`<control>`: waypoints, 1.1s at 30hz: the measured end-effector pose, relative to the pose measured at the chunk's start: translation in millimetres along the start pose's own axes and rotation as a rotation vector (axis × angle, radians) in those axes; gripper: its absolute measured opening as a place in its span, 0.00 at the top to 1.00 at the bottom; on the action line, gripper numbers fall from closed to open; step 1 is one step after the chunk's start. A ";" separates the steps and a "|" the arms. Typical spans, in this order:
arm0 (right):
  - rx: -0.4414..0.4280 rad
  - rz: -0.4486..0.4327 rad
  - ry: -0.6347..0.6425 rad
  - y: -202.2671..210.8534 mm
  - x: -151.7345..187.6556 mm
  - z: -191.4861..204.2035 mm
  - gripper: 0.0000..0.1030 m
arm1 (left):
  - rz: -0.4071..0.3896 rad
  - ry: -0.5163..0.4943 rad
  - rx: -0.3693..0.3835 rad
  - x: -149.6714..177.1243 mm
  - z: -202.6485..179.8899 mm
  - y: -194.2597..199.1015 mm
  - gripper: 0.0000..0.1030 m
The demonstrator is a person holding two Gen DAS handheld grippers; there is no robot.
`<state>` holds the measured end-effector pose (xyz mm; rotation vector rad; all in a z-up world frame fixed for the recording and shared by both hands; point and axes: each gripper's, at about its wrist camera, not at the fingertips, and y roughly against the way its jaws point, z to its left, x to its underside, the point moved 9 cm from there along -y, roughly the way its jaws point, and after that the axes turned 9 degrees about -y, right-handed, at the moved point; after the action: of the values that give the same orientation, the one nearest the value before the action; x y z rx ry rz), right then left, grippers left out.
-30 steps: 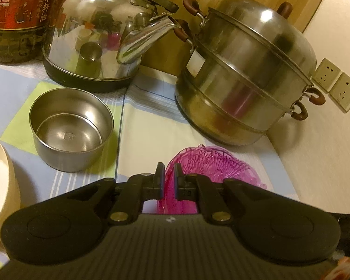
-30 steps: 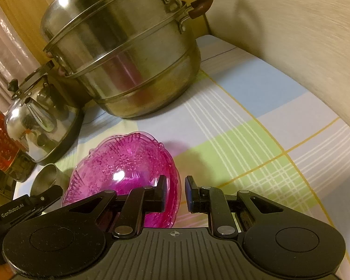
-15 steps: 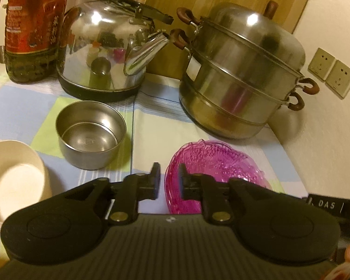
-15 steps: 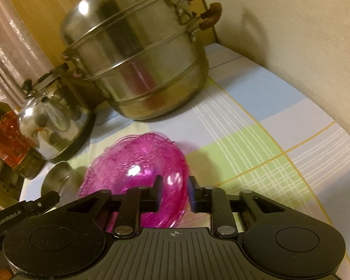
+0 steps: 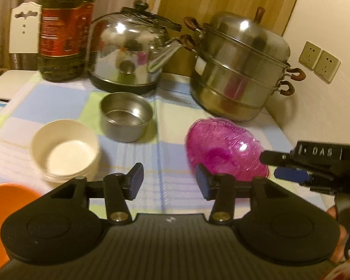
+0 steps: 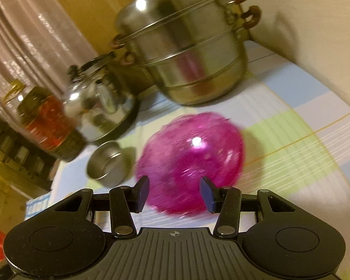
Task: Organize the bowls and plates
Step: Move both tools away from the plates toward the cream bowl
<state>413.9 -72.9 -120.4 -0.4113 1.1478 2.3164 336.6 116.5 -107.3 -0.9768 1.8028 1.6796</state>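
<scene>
The pink glass dish (image 6: 191, 156) rests on the tabletop's wall-side edge, ahead of your right gripper (image 6: 173, 192), the nearer one; jaws opening, nothing gripped. Your left gripper (image 5: 169, 182) likewise opening, empty. Steel bowl (image 5: 126, 116) and cream bowl (image 5: 65, 149) sit apart; steamer pot (image 5: 240, 70) crowds behind.

Pink bowl (image 6: 191, 158): translucent plastic, glossy, textured. Steel bowl (image 5: 126, 116) at its 10 o'clock: brushed metal. Kettle (image 5: 128, 53), steamer pot (image 5: 240, 65): polished metal, mirror-bright. Cream bowl (image 5: 65, 149): matt. Tabletop (image 5: 170, 140): checked cloth. Left gripper (image 5: 170, 182): matt black plastic.
</scene>
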 end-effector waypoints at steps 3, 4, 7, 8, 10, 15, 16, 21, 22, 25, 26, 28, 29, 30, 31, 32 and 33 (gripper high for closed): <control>-0.032 0.036 0.013 1.2 16.0 15.7 0.53 | -0.004 0.007 -0.027 6.8 15.3 19.2 0.50; -0.046 0.052 0.018 0.5 22.5 22.2 0.53 | -0.007 0.006 -0.037 7.9 19.8 24.1 0.50; -0.067 0.090 0.049 -2.8 39.5 39.5 0.53 | -0.012 -0.017 -0.087 6.8 36.2 39.1 0.50; -0.077 0.101 0.058 -4.0 44.4 46.2 0.53 | -0.012 -0.020 -0.099 5.7 41.8 43.6 0.50; -0.097 0.118 0.070 -6.3 52.8 60.2 0.53 | -0.011 -0.011 -0.106 3.2 54.1 51.4 0.50; -0.138 0.154 0.063 -20.5 65.2 90.4 0.53 | 0.037 -0.006 -0.126 1.3 92.1 56.0 0.50; -0.142 0.161 0.067 -23.0 67.6 95.3 0.53 | 0.044 -0.004 -0.130 0.6 99.8 55.6 0.50; -0.141 0.207 0.104 -46.5 81.8 121.2 0.53 | 0.106 0.009 -0.156 -3.8 142.6 45.1 0.50; -0.135 0.216 0.107 -50.9 84.4 123.6 0.53 | 0.114 0.022 -0.158 -5.4 150.6 41.4 0.50; -0.117 0.249 0.121 -69.8 93.8 132.5 0.53 | 0.123 0.064 -0.146 -8.9 169.4 29.3 0.50; -0.111 0.257 0.126 -75.5 96.9 134.8 0.53 | 0.121 0.081 -0.143 -9.8 175.6 25.5 0.50; -0.108 0.273 0.140 -86.1 102.4 141.2 0.53 | 0.125 0.107 -0.131 -11.8 184.7 16.9 0.50; -0.106 0.276 0.147 -92.4 103.8 144.4 0.53 | 0.131 0.115 -0.126 -11.9 188.9 12.1 0.50; -0.102 0.276 0.154 -97.1 104.6 146.5 0.53 | 0.142 0.118 -0.126 -12.0 192.4 6.7 0.52; -0.095 0.276 0.159 -102.7 105.4 148.1 0.53 | 0.146 0.116 -0.127 -12.9 194.5 1.1 0.53; -0.090 0.279 0.161 -106.8 106.0 149.2 0.53 | 0.152 0.115 -0.129 -13.5 197.3 -4.6 0.53; -0.085 0.285 0.162 -113.2 107.2 149.8 0.53 | 0.161 0.114 -0.127 -13.6 199.1 -10.5 0.56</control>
<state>384.7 138.4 -155.6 -0.5023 1.2577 2.6257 329.6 315.0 -128.8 -1.0238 1.9117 1.8909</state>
